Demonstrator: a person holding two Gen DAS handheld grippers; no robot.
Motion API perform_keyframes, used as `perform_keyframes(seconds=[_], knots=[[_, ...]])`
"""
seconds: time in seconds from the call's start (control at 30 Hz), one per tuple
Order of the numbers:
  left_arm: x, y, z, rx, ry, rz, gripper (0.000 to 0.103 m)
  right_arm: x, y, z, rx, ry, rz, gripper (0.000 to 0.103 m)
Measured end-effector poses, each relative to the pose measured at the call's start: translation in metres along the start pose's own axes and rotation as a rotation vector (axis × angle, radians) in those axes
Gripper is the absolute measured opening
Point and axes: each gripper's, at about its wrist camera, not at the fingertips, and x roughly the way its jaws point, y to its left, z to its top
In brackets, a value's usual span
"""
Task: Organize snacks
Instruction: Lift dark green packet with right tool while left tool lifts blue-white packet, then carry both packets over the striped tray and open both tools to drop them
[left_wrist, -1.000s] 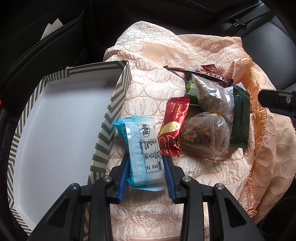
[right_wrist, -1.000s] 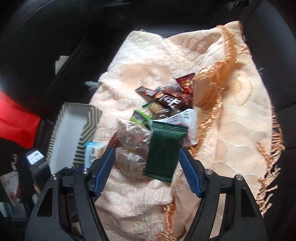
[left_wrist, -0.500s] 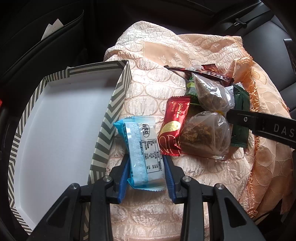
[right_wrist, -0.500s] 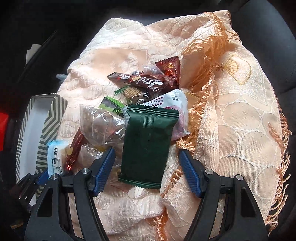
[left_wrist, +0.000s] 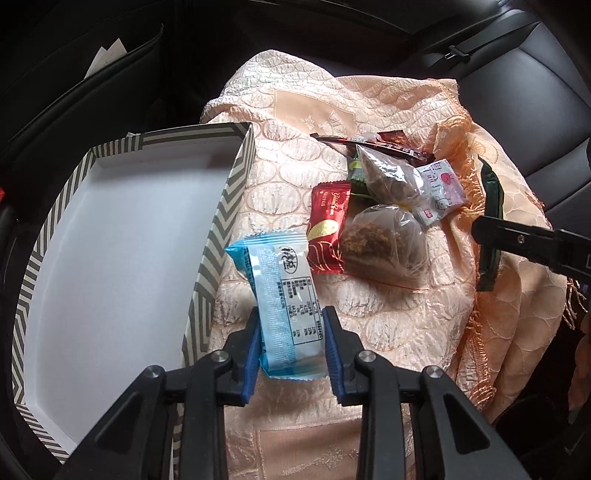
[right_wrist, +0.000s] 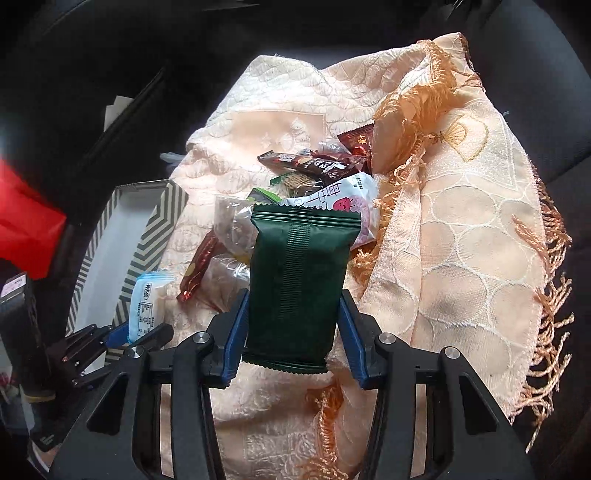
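Observation:
A light blue snack packet (left_wrist: 280, 295) sits between the blue pads of my left gripper (left_wrist: 291, 321), whose jaws are closing and pressing its sides. It lies beside the right wall of the striped box (left_wrist: 207, 258), which shows a bare white inside. In the right wrist view, my right gripper (right_wrist: 293, 302) has its jaws closing on a dark green packet (right_wrist: 295, 277), pads against both edges. From the left wrist view that green packet (left_wrist: 491, 206) stands on edge, tilted up off the peach cloth (left_wrist: 388, 332).
Between the two grippers lies a pile: a red packet (left_wrist: 328, 229), two clear bags (left_wrist: 384, 243), a white packet with pink print (left_wrist: 439, 188) and brown bars (right_wrist: 310, 166). Black car seats surround the cloth. Something red (right_wrist: 26, 229) lies at the far left.
My right gripper narrowed onto the green packet and tipped it up, uncovering the white packet. My left gripper tightened on the blue packet, which now sits slightly higher and tilted.

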Motion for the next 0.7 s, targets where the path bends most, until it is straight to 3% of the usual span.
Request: perform_keyframes(seconds=[0.33, 0.7], knots=[[-0.036, 0.008, 0.000, -0.010, -0.060, -0.035, 0.032, -0.028, 0.030, -0.009, -0.078, -0.034, 0.054, 0.046], [-0.055, 0.048, 0.012, -0.038, -0.113, 0.091, 0.032, -0.011, 0.092, 0.003, -0.187, -0.008, 0.116, 0.046]])
